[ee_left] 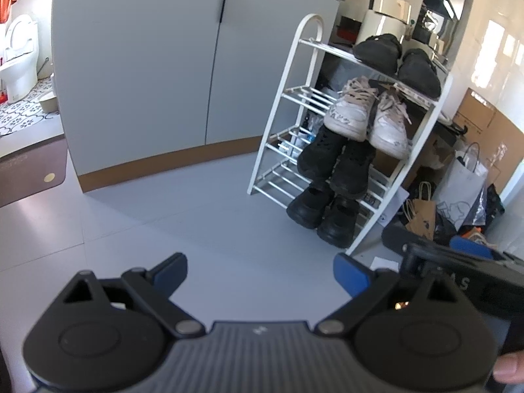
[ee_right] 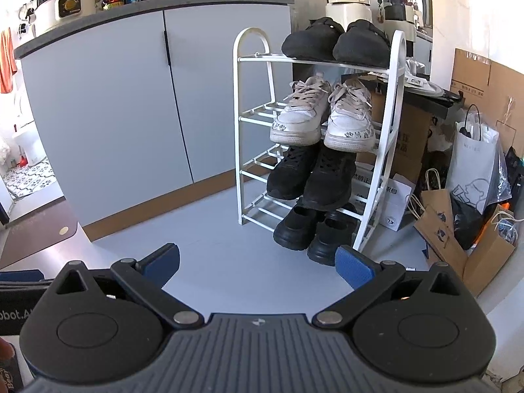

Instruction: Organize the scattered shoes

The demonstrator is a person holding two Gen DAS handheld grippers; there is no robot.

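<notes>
A white four-tier shoe rack [ee_left: 288,75] [ee_right: 237,104] stands on the grey floor beside a cabinet. Black slip-ons [ee_left: 380,50] [ee_right: 311,41] fill its top shelf, white laced sneakers [ee_left: 350,111] [ee_right: 301,114] the second, black lace-up shoes [ee_left: 322,154] [ee_right: 294,173] the third and chunky black shoes [ee_left: 311,206] [ee_right: 296,229] the bottom. My left gripper [ee_left: 260,273] hovers open over bare floor, well short of the rack. Nothing sits between the blue pads of my right gripper [ee_right: 257,262], which is open and level with the rack's foot.
A grey two-door cabinet [ee_left: 147,65] [ee_right: 108,108] stands left of the rack. Paper bags [ee_right: 458,226] [ee_left: 422,213] and cardboard boxes [ee_right: 475,68] crowd the floor at the right. A brown mat [ee_left: 29,170] and a tiled bathroom with a toilet [ee_left: 19,55] lie at the far left.
</notes>
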